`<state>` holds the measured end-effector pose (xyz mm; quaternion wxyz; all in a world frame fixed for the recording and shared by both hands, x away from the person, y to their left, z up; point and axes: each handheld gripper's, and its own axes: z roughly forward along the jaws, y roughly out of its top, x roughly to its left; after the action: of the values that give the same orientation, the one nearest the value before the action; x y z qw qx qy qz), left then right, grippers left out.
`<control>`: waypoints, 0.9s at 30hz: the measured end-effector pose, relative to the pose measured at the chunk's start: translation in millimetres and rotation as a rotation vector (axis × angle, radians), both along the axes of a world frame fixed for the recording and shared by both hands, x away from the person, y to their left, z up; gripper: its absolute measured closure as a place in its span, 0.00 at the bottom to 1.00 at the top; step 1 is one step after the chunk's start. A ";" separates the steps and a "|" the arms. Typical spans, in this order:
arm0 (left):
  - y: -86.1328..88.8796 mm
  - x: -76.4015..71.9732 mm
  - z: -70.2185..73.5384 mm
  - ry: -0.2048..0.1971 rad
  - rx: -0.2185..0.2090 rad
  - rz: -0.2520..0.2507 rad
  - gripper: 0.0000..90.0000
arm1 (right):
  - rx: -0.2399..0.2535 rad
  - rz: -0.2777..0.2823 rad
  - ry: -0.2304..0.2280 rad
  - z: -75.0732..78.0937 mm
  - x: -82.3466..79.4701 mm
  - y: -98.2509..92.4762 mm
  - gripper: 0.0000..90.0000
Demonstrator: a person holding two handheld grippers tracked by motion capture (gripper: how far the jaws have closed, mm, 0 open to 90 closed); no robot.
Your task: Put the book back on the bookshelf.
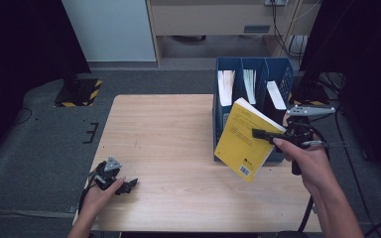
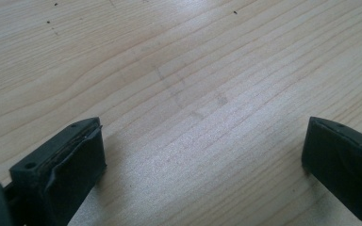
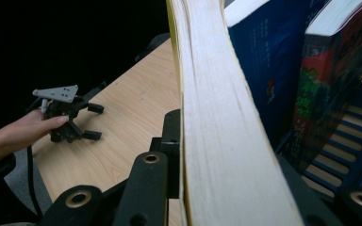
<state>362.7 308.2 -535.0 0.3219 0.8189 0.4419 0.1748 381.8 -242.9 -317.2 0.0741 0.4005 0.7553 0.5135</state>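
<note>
**Book held off the tabletop beside the file rack**

Book: yellow-covered paperback [image 1: 243, 140] with a barcode at its lower corner, pinched at its right edge by the right tongs [image 1: 263, 133]. Held tilted, clear of the pale wooden tabletop [image 1: 168, 129], just in front of the blue plastic slotted file rack [image 1: 252, 69]. Page block seen edge-on in the right gripper view [image 3: 217, 117], clamped between the black jaws, cover to the left.

Rack: standing at the right rear of the tabletop, several compartments, holding upright books with white page edges [image 1: 225, 87]; dark blue and red spines close behind the held book in the right gripper view.

Left tongs [image 1: 124, 186]: resting at the near left corner of the tabletop, jaws spread wide, nothing between them, bare wood grain beneath in the left gripper view [image 2: 202, 155]. Well apart from book and rack.
</note>
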 end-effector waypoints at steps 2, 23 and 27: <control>0.0 0.0 0.0 0.000 0.000 0.000 0.00 | 0.001 -0.004 -0.002 2.9 -0.7 -1.5 0.84; 0.1 -0.2 -0.2 -0.001 -0.001 0.000 0.00 | 0.004 -0.122 -0.003 19.5 2.4 -43.1 0.83; 0.1 -0.2 -0.2 -0.002 -0.001 0.000 0.00 | 0.005 -0.141 0.004 19.6 3.4 -48.8 0.83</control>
<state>362.5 308.3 -535.2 0.3225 0.8185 0.4419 0.1753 385.2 -291.7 -297.7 0.1077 0.4537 0.7242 0.5080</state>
